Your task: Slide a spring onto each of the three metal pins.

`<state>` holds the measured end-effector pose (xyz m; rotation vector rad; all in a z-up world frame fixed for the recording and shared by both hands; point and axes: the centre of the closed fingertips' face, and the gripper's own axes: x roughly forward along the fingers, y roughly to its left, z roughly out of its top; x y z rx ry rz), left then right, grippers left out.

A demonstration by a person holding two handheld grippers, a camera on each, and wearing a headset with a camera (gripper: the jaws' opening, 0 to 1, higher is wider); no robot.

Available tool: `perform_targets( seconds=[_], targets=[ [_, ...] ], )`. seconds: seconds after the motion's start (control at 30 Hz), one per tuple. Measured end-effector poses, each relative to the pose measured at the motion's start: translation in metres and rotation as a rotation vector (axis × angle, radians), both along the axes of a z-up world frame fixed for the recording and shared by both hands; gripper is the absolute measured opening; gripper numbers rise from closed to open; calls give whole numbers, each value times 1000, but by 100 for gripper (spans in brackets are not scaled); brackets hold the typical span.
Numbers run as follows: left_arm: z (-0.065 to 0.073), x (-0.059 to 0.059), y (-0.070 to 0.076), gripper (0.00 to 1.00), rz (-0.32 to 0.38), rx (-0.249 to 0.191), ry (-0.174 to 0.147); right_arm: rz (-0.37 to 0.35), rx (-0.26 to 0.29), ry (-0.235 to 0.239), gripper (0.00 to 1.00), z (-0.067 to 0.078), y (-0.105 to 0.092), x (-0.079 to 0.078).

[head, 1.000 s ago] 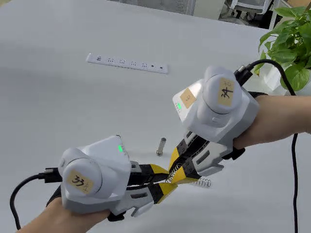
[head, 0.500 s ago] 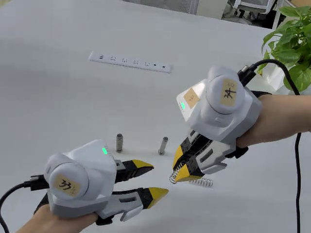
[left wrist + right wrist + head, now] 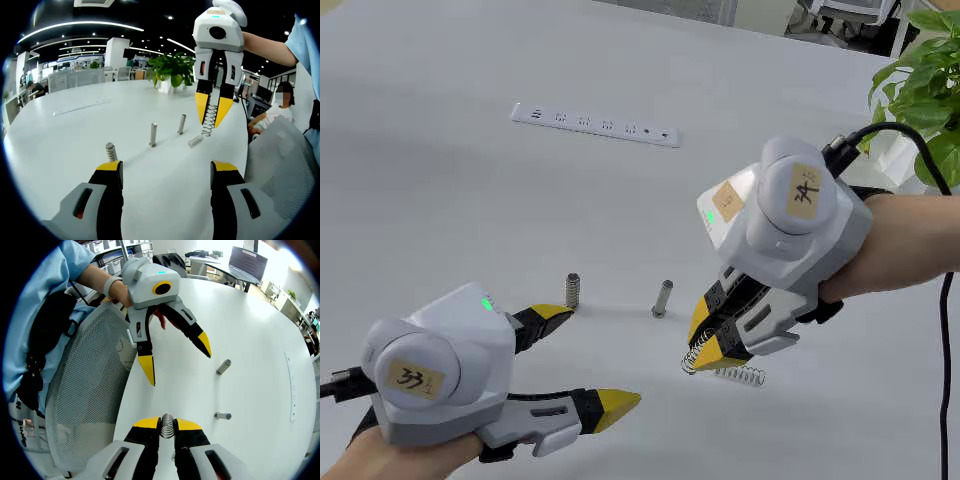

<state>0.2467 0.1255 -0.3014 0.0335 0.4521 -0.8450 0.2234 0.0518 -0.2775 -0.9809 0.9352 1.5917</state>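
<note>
The white left gripper (image 3: 592, 356) had drawn back to the lower left, yellow-tipped jaws spread. That left the small steel coil spring (image 3: 692, 358) pinched in the right gripper (image 3: 703, 345) at centre right, near a bare metal pin (image 3: 662, 298). The handover looked done, with threading next.

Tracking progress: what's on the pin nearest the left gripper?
A spring stands over it, coils covering it fully; whether it's seated to the base can't be seen.
</note>
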Motion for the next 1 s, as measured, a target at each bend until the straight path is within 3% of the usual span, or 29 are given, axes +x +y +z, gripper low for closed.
perform_targets(
  seconds=[0.13, 0.2, 0.47, 0.6, 0.77, 0.87, 1.0],
  targets=[
    [2, 8, 11, 81, 58, 23, -30, -2, -8, -21, 7, -1, -2, 9],
    [0, 9, 14, 90, 69, 30, -26, 1, -28, -45, 7, -4, -6, 16],
    [-4, 9, 20, 99, 66, 52, -23, -1, -38, -56, 7, -3, -6, 34],
    [-8, 5, 19, 99, 28, 88, -16, 5, -47, -87, 7, -2, -4, 50],
    [-7, 7, 20, 99, 28, 88, -16, 21, -74, -131, 7, -3, -2, 74],
    [-6, 7, 18, 99, 24, 84, -16, 44, -97, -158, 7, -3, -1, 82],
    [-7, 8, 16, 99, 19, 86, -17, 59, -107, -158, 7, -3, 5, 85]
  ],
)
